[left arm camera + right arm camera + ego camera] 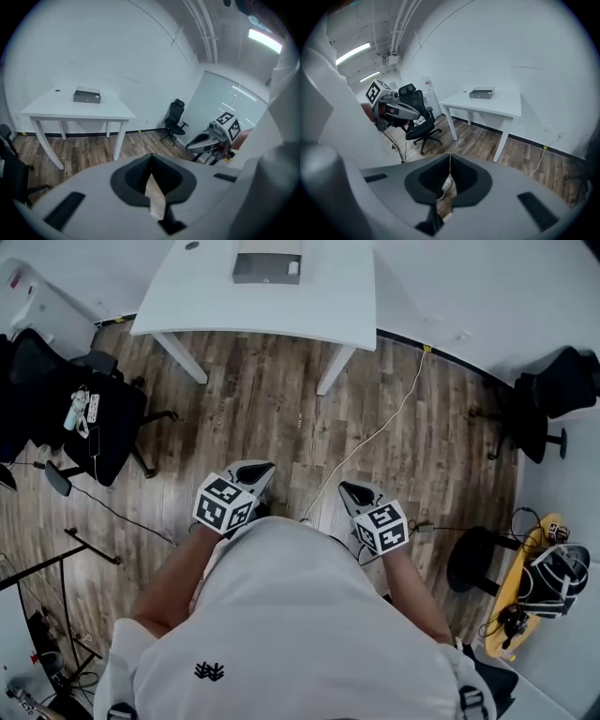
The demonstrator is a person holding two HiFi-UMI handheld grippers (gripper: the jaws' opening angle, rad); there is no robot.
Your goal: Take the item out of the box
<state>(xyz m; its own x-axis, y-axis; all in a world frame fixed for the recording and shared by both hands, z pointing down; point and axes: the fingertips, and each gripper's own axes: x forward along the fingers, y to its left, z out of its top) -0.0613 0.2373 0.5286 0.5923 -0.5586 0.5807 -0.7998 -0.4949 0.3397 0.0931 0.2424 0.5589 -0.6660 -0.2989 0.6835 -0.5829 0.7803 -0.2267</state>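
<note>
Nearest, holding the left gripper (pixel 258 470) low in front of the body, with jaws pressed together and pinching nothing. Holding the right gripper (pixel 354 491) just beside it in the same way, jaws meeting in a thin line, with nothing between them but a glimpse of shoe and floor below. Standing on the wood-plank floor (pixel 272 399), well apart from the task's thing.

Judging the step in hand as the approach: likely needing to walk up to the white table (pixel 328 306) before any reach, stepping clear of the pale cable (pixel 375 437) snaking across the planks. Probably paying to spread both pairs of jaws on the way in, steadying the box with one gripper and working the lid or the item with the other. Also worth coming squarely at the box's long side rather than at a corner.

Looking further out: passing a black office chair (pixel 103 418) on the left, dark and soft-looking on a star base, with small things lying on its seat. Arriving at last at the box (pixel 267 261), sitting toward the wall side of the table: low, grey, rectangular, flat-topped and hard-edged, seeming rigid, with a small pale patch at one end. Not showing whether open or closed, nor the item inside. Resting on a smooth matte white tabletop with slanted legs, against a plain white wall.
</note>
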